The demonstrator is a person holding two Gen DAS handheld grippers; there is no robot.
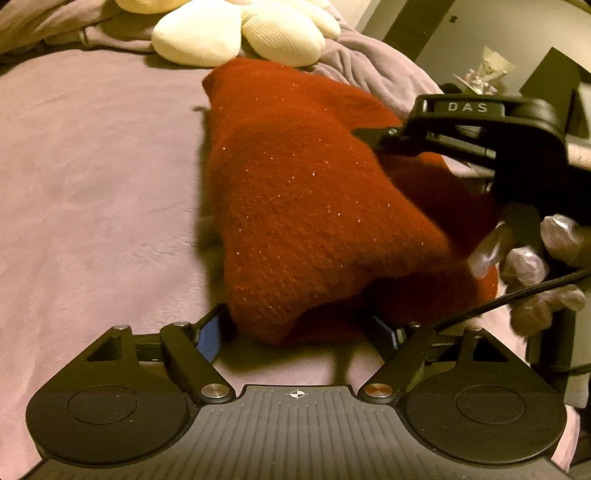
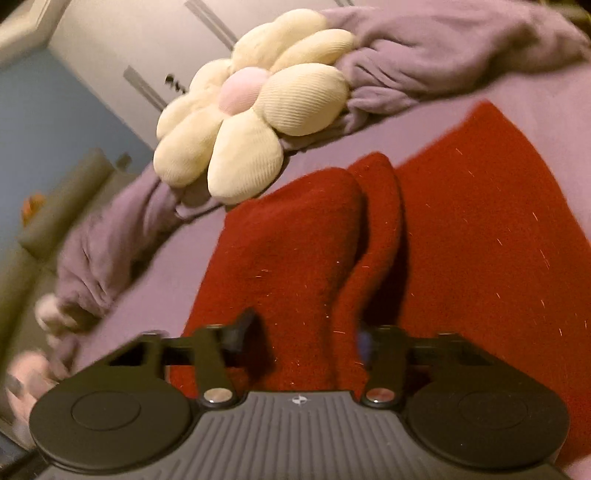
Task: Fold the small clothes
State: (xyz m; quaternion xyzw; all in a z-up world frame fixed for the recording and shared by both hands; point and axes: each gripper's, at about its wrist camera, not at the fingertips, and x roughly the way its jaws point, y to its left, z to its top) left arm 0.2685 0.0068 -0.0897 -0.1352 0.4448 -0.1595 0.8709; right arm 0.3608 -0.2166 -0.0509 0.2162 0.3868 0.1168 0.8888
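Across the bed, a lilac fleece blanket (image 1: pixel 92 166) covered the whole surface, flat in the middle and bunched into folds (image 2: pixel 424 55) toward the far edge. On it lay the red knit garment (image 1: pixel 295 192), flecked with glitter thread, one part spread flat on the blanket and another raised in a thick fold. Beside the bunched folds rested a cream flower-shaped cushion (image 2: pixel 240 122) with a pink centre. Beyond the bed stood pale walls and a dark doorway (image 1: pixel 410 26).

The left gripper (image 1: pixel 301 332) had its blue-padded fingers (image 1: pixel 208 338) spread wide, the garment's near edge lying between them. The right gripper (image 2: pixel 304 338), held by a gloved hand (image 1: pixel 532 266), sat spread over the raised fold, its fingers either side of the cloth; whether they pinched it I could not tell.
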